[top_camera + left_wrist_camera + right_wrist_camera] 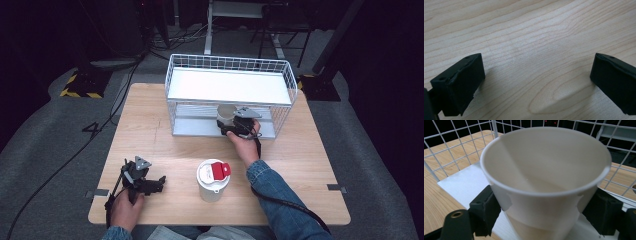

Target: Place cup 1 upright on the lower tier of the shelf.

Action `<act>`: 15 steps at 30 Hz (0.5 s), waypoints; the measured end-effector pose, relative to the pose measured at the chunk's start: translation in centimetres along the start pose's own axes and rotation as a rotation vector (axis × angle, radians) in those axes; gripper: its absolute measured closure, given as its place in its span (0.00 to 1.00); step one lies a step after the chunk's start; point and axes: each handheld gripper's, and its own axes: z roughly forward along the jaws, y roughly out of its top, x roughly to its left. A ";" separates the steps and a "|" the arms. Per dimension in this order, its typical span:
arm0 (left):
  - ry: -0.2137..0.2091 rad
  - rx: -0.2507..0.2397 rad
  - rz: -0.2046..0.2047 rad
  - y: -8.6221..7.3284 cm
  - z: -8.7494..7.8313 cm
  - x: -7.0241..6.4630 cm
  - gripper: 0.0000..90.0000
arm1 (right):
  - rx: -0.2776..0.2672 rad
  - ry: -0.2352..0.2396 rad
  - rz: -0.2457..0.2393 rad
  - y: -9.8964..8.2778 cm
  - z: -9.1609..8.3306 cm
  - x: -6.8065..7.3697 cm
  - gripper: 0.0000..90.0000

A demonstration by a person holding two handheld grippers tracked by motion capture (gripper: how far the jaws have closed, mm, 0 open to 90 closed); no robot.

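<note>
Wooden bench (pixel 150 135) amid dark room; right gripper (pixel 544 212) clamped on white cup (pixel 544 177), left gripper (pixel 536 80) fingers spread, empty.

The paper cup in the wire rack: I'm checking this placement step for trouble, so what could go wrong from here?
1. The right hand-held gripper squeezes the open paper cup at its sides; the thin wall dents at the pads and might crumple.
2. The cup sits under the wire rack's upper shelf; lifting it could knock the rim against the shelf.
3. Pulling the arm back could tip the lidded cup near the forearm.
</note>
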 end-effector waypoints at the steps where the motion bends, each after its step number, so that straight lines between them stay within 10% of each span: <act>1: 0.001 0.000 -0.001 0.0 0.0 0.0 0.00 | -0.001 0.003 0.002 0.0 0.1 -0.1 0.24; 15: 0.002 0.000 -0.002 0.0 0.0 0.0 0.00 | 0.019 0.003 0.007 -0.1 0.2 -0.4 0.00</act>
